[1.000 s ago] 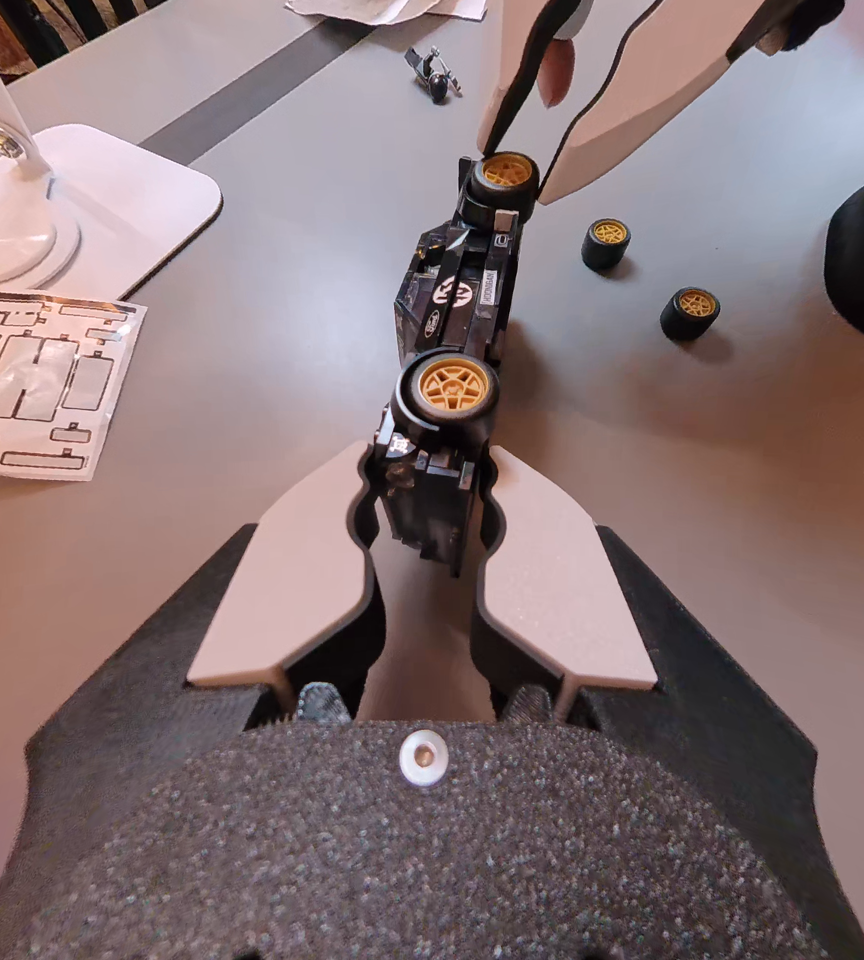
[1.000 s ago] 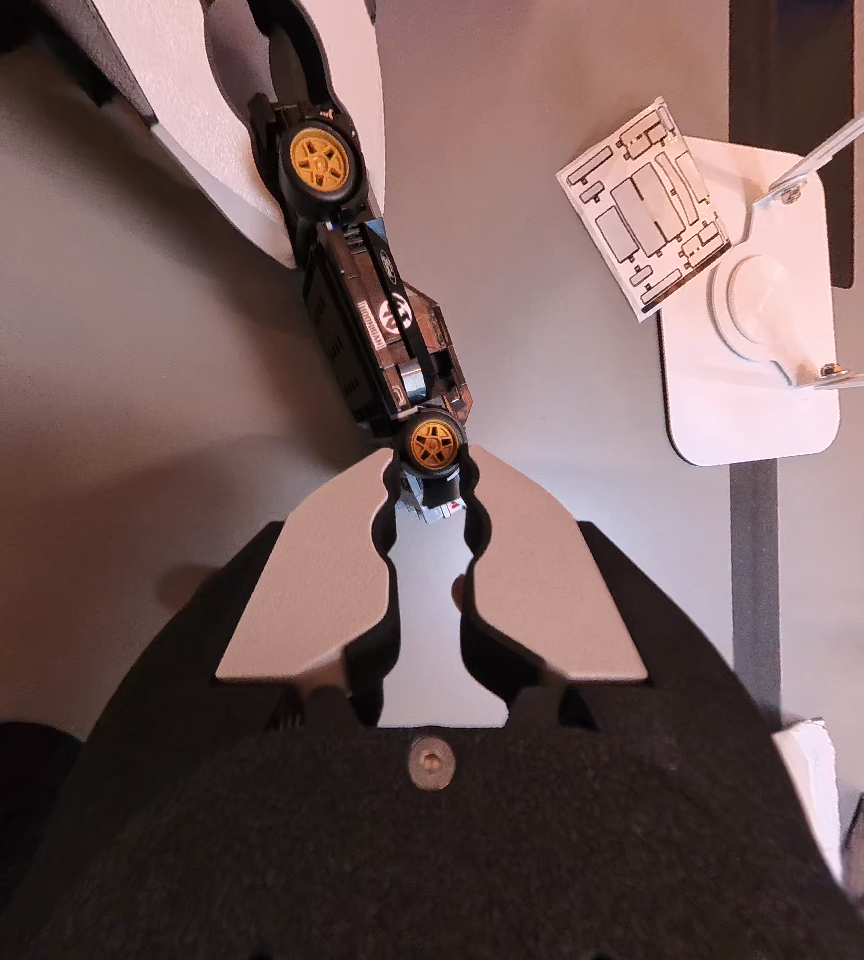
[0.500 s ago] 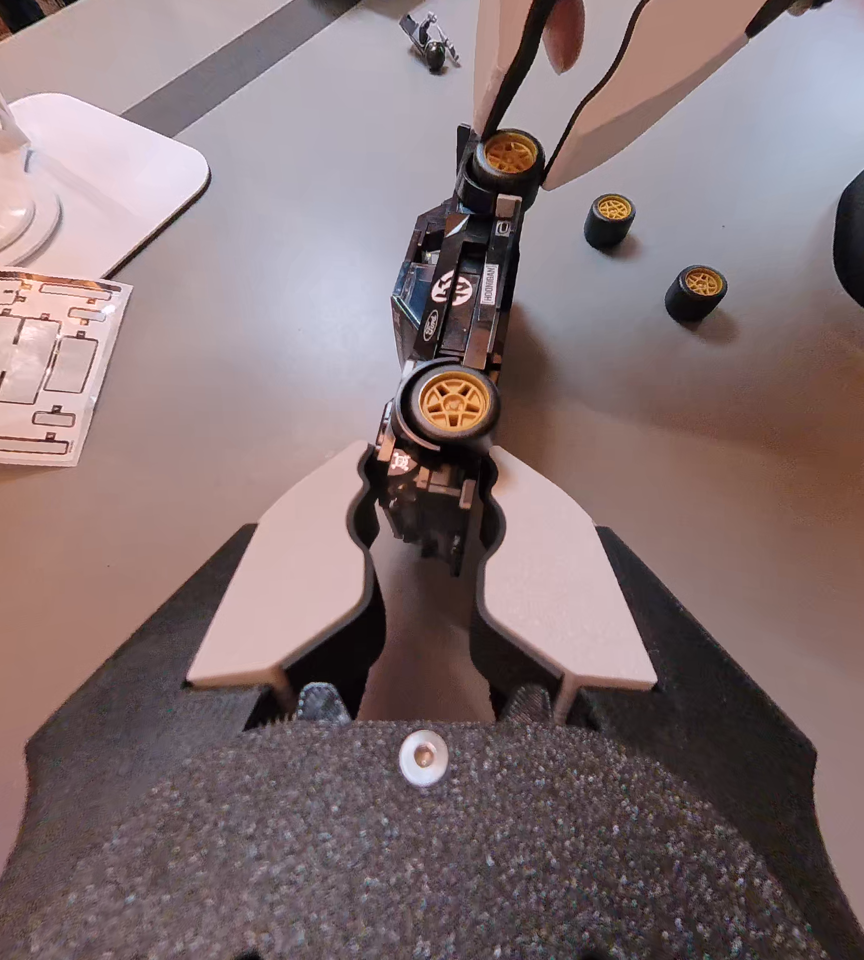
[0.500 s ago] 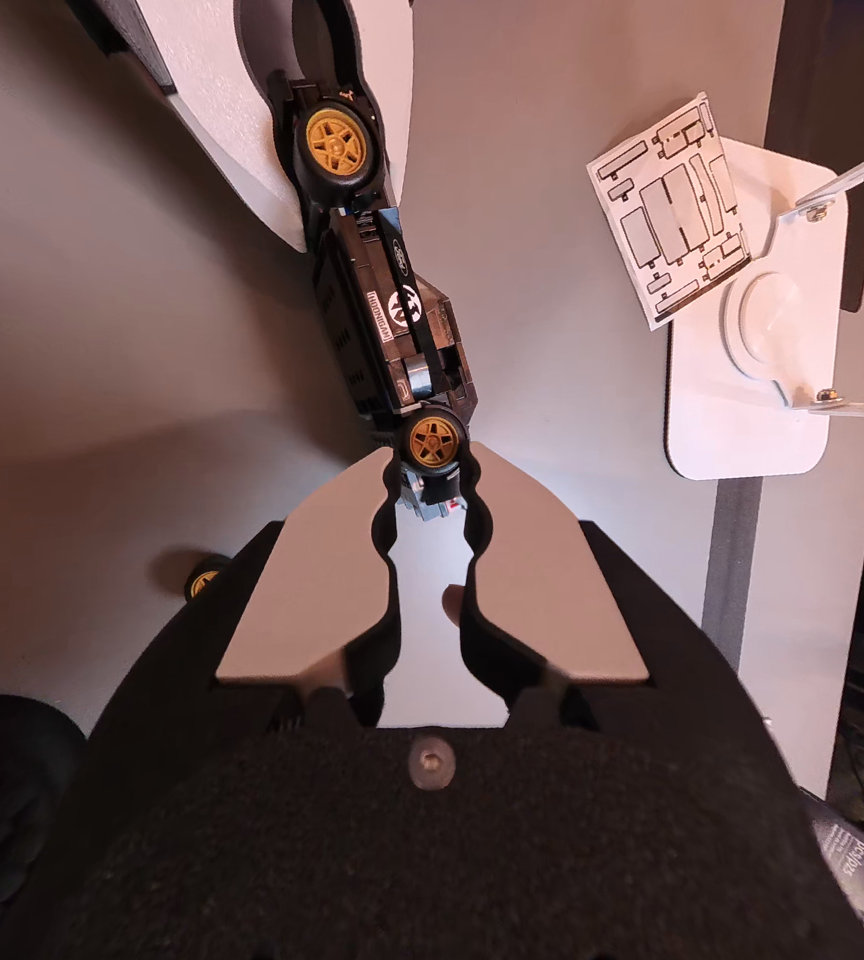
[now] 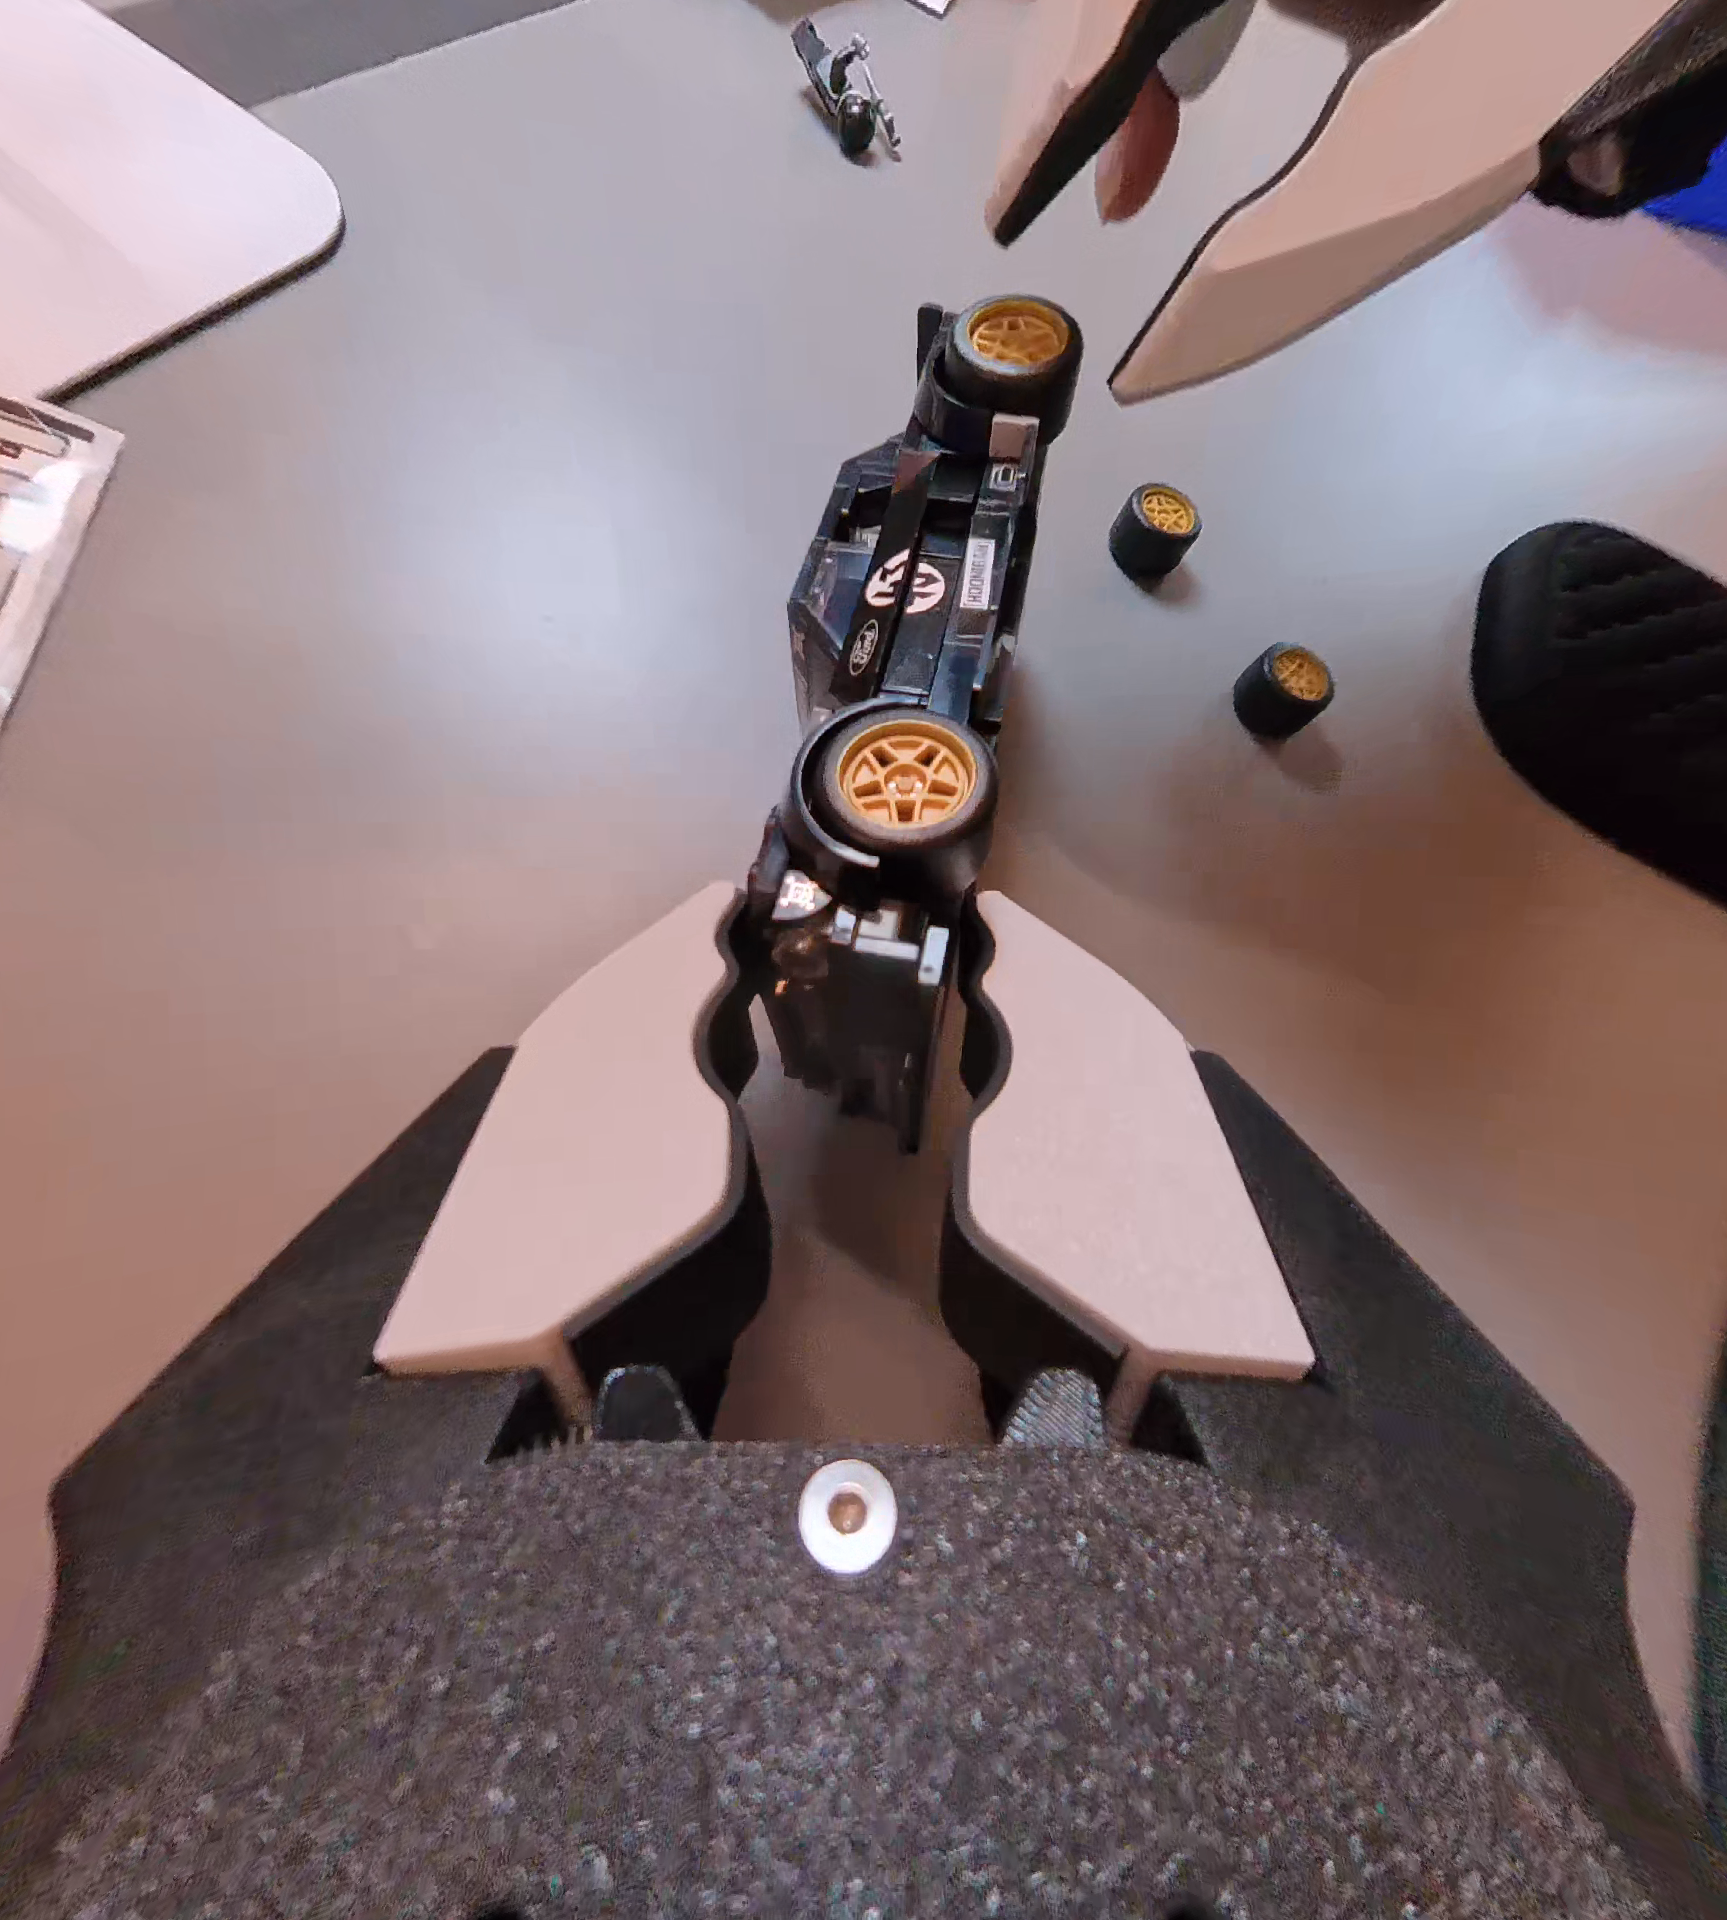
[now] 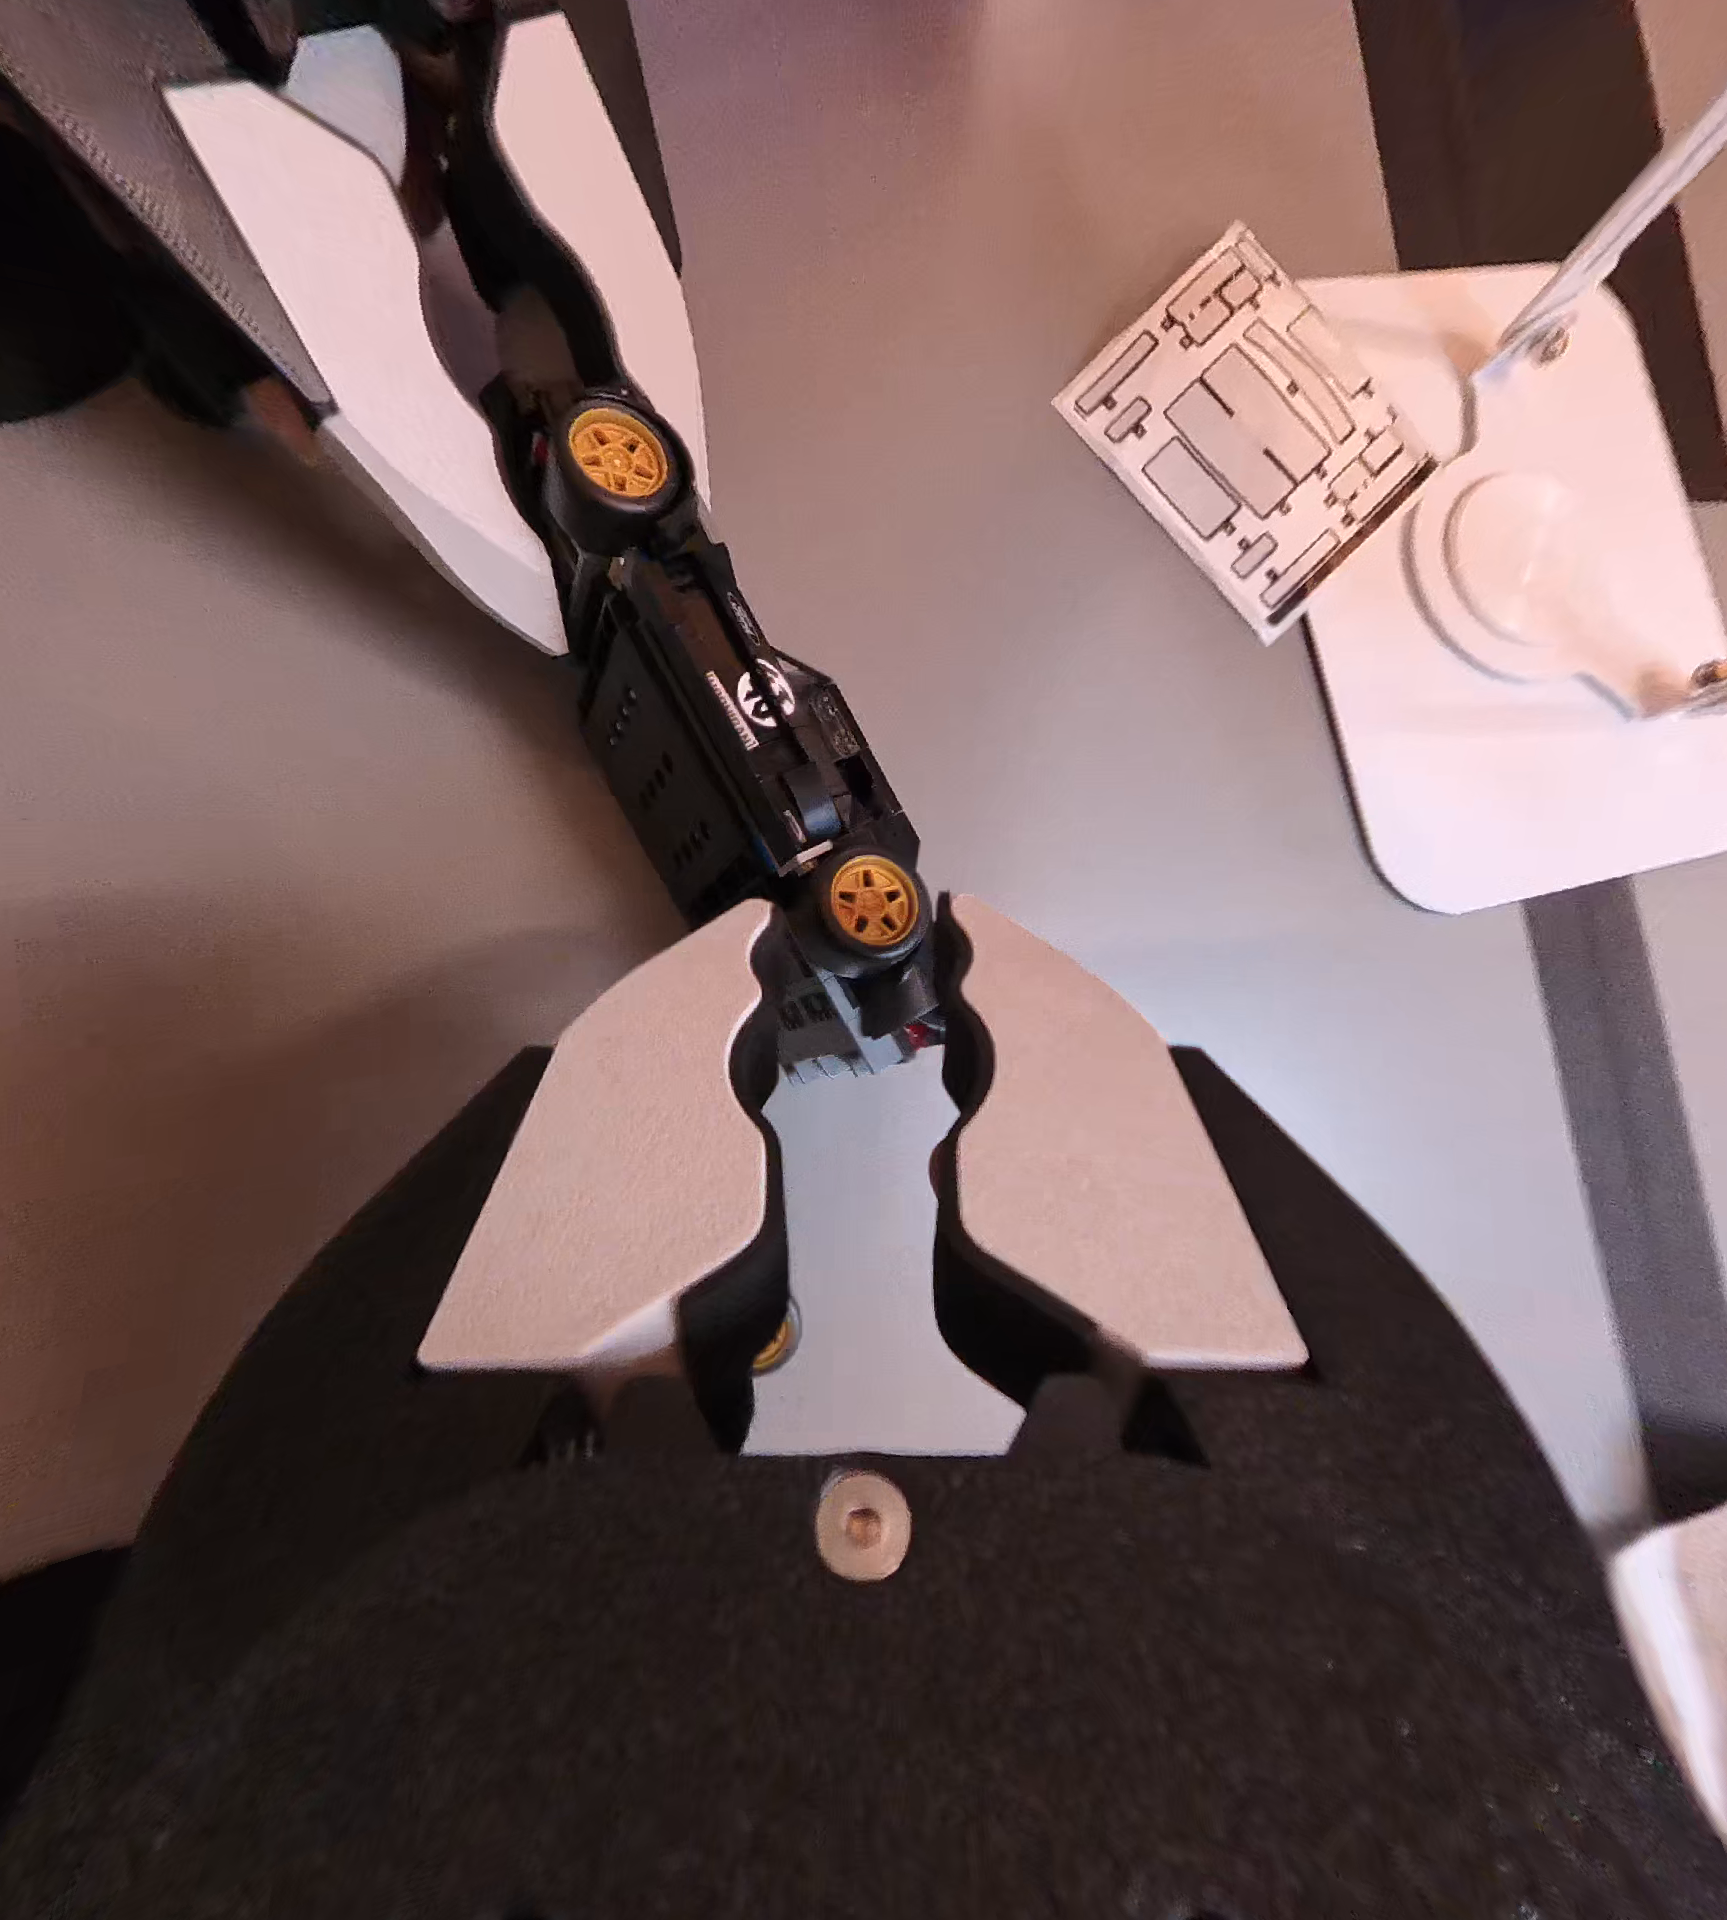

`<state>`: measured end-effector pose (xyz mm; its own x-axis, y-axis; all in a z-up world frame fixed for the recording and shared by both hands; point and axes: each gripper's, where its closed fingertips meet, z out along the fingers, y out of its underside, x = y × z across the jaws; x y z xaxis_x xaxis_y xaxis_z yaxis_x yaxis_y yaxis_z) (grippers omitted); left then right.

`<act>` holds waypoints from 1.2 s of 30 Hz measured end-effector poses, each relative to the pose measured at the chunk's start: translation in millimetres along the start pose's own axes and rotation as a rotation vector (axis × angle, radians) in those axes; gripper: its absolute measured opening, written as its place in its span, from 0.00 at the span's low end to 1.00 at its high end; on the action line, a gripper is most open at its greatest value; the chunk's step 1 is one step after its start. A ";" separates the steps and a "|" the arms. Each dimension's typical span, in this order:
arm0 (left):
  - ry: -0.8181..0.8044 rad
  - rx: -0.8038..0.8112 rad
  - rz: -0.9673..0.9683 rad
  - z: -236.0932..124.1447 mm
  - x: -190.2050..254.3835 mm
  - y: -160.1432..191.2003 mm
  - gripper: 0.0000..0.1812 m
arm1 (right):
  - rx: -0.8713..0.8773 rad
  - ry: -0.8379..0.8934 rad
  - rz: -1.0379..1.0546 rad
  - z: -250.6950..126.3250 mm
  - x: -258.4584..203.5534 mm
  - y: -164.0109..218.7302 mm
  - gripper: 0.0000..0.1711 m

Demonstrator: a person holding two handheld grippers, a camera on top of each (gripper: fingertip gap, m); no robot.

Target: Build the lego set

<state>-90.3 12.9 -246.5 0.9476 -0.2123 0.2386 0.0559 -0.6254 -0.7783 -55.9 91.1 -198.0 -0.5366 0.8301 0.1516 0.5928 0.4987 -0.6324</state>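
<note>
The grey table (image 5: 423, 644) carries everything, with a white flat base plate (image 6: 1524, 727) of a stand at one side and a sticker sheet (image 6: 1243, 426) overlapping its edge. A black rounded object (image 5: 1669, 717) lies at the right edge of the left wrist view; what it is cannot be told.

The left gripper (image 5: 851, 935) has its jaws closed onto one end of the black lego car (image 5: 916, 613), which lies on its side above the table, two gold-hubbed wheels facing up. The near wheel (image 5: 900, 779) sits just beyond the fingertips, and the far wheel (image 5: 1015, 353) is at the other end of the car.

The right gripper (image 6: 854, 925) has its jaws parted. In the left wrist view its fingers (image 5: 1285, 291) sit just beyond the far wheel with a visible gap, clear of the car. From its own camera the car's end seems to lie between the fingertips, though that view is blurred and contact cannot be confirmed.

Two loose wheels (image 5: 1155, 525) and (image 5: 1285, 686) stand on the table beside the car, well apart from each other. A small dark lego piece (image 5: 854, 88) lies farther off near the table's far side.
</note>
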 end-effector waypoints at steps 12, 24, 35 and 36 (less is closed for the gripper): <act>0.203 -0.043 -0.345 4.4 -14.9 -6.6 0.20 | 0.227 0.068 0.204 -7.9 32.0 17.7 0.16; 0.284 -0.143 -0.627 1.2 -20.2 -18.1 0.21 | 0.463 0.104 0.222 -12.9 38.9 29.2 0.13; 0.242 -0.161 -0.622 -1.1 -18.1 -20.8 0.21 | 0.489 0.092 0.113 -15.2 39.5 41.1 0.13; 0.230 -0.156 -0.585 -1.3 -17.3 -20.9 0.21 | 0.489 0.097 0.061 -14.8 33.9 38.6 0.14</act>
<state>-108.2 28.6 -233.5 0.6818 0.0515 0.7297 0.4796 -0.7847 -0.3927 -42.3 142.2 -206.0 -0.4377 0.8851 0.1580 0.2578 0.2919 -0.9210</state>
